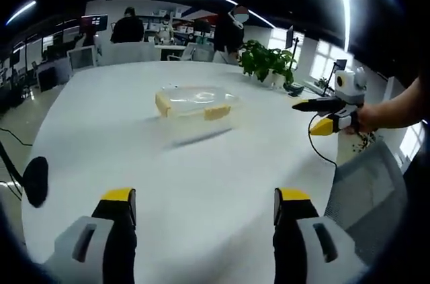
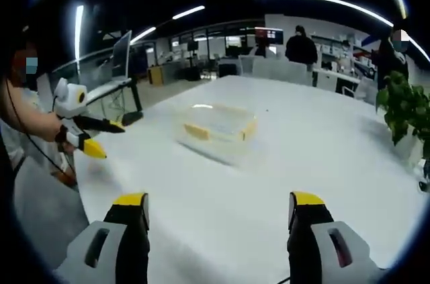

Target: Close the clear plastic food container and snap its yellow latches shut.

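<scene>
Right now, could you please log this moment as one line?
clear plastic food container with yellow latches: on white table | left hand-held gripper: open | right hand-held gripper: open

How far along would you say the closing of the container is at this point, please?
The lid already seems to lie on the clear plastic food container, though blur hides whether it is seated. Nothing is in hand: the left gripper and right gripper are both open, back from the container on the white table. Left to do: reach it and press down the yellow latches; whether any has snapped cannot be told.
</scene>
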The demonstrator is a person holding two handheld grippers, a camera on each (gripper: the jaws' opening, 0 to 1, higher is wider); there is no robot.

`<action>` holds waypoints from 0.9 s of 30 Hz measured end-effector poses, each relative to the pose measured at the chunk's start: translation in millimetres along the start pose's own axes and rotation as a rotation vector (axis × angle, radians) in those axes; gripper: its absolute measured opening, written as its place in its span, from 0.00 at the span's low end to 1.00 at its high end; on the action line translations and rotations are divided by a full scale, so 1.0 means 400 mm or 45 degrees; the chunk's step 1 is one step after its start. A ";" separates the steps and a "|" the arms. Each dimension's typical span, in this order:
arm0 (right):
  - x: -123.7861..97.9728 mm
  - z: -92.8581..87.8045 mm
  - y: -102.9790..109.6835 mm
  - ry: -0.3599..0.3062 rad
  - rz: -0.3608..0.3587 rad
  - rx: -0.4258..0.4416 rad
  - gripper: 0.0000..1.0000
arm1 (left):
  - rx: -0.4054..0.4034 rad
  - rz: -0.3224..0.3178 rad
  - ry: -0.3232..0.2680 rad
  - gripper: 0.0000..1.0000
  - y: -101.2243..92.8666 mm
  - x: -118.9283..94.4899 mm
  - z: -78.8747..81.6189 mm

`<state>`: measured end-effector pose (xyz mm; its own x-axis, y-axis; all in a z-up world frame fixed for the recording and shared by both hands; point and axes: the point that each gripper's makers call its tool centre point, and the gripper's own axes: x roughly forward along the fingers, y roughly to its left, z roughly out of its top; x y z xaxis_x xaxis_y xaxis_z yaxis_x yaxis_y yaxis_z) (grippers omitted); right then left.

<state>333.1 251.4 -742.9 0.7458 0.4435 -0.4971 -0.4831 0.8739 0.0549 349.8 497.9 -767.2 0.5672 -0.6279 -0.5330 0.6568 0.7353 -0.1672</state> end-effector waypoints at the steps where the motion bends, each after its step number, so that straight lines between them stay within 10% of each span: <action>1: -0.005 0.000 -0.002 -0.002 -0.003 0.001 0.86 | -0.004 0.001 -0.003 0.84 -0.003 -0.005 0.000; 27: -0.164 -0.028 0.003 -0.013 -0.116 0.033 0.86 | -0.061 0.001 -0.029 0.82 -0.057 -0.106 -0.036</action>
<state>278.7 221.2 -719.8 0.7906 0.3641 -0.4923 -0.4012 0.9154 0.0327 303.4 511.4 -752.9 0.5792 -0.6324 -0.5144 0.6321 0.7468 -0.2065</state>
